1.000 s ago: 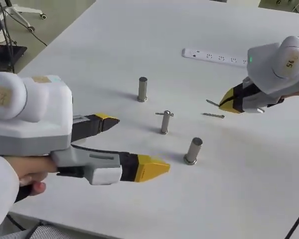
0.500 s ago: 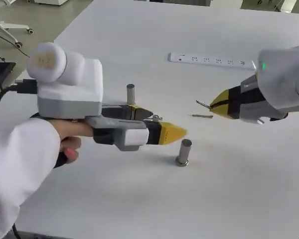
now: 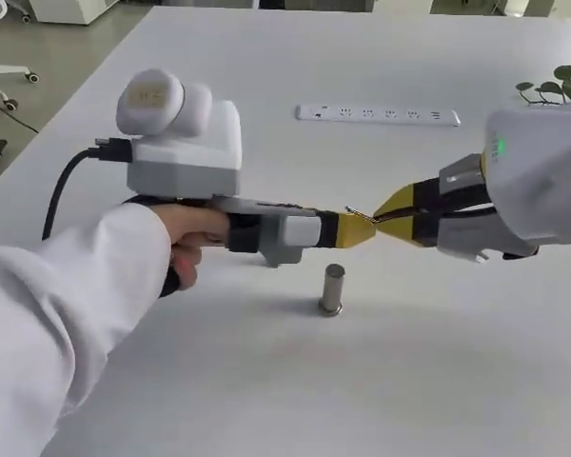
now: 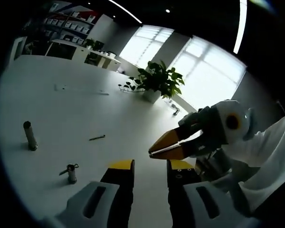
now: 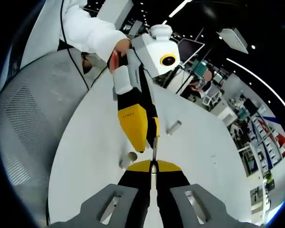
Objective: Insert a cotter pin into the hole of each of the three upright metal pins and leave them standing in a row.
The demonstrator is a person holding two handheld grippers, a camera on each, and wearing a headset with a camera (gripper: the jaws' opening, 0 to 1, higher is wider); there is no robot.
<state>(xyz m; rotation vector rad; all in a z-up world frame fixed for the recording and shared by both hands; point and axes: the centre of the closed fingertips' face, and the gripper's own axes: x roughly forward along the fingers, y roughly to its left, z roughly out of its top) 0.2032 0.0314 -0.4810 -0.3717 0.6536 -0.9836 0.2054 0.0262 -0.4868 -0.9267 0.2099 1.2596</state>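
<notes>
Head view: left tool (image 3: pixel 360 229) and right tool (image 3: pixel 385 217) meet tip to tip above the desk (image 3: pixel 266 381). The right tool's jaws are together, clamped on a cotter pin (image 5: pixel 153 149) that sticks straight forward from its tips toward the left tool. The left tool's jaws stand apart and hold nothing, with the right tool's tips just ahead of the gap between them. Whether the cotter pin touches the left jaws cannot be told.

A bare pin (image 3: pixel 333 288) stands upright on the desk just below the meeting tips, on the person's side. In the left gripper view, a fitted pin (image 4: pixel 72 173) stands left of the left tool's jaws, with an inserted cotter pin (image 4: pixel 66 169) across its top. Further left stands a third pin (image 4: pixel 29 135), upright and bare. A loose cotter pin (image 4: pixel 97 138) lies flat ahead of the left tool, beyond the fitted pin.
</notes>
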